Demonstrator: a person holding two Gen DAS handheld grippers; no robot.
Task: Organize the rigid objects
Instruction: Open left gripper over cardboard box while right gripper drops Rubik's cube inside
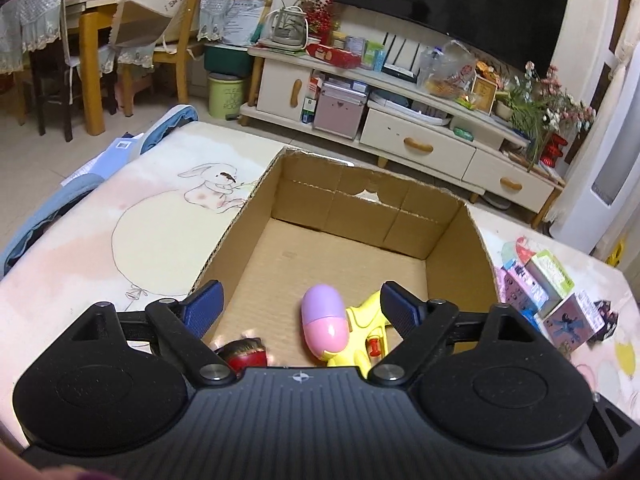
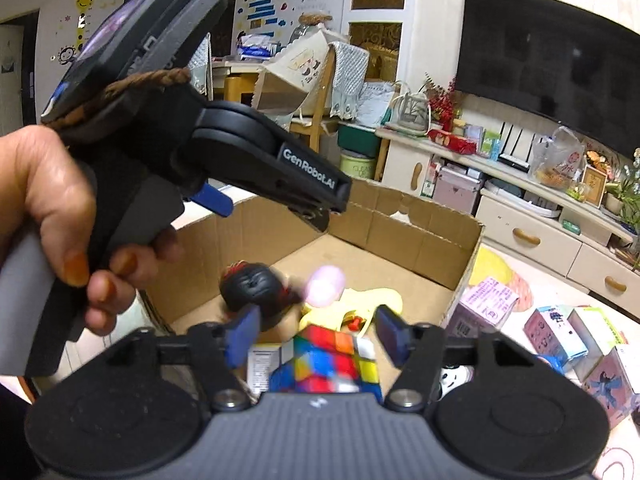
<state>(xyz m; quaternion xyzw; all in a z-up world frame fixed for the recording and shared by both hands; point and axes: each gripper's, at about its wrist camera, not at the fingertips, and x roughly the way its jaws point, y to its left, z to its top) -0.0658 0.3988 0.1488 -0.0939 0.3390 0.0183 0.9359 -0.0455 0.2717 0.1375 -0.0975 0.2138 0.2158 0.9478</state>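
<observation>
Doll [image 1: 245, 354] half-hidden — capsule [image 2: 324, 286] blurred

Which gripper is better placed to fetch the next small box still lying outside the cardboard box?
Right, probably: the right gripper is open and nearer the small boxes beside the cardboard box.

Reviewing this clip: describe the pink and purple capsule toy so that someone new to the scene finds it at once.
Start at the open cardboard box on the cartoon-printed table. Look at its near end, where the toys lie together. The capsule toy rests against the yellow water gun, right of the dark-haired doll head; it alone is a smooth egg shape, purple on one half and pink on the other.
</observation>
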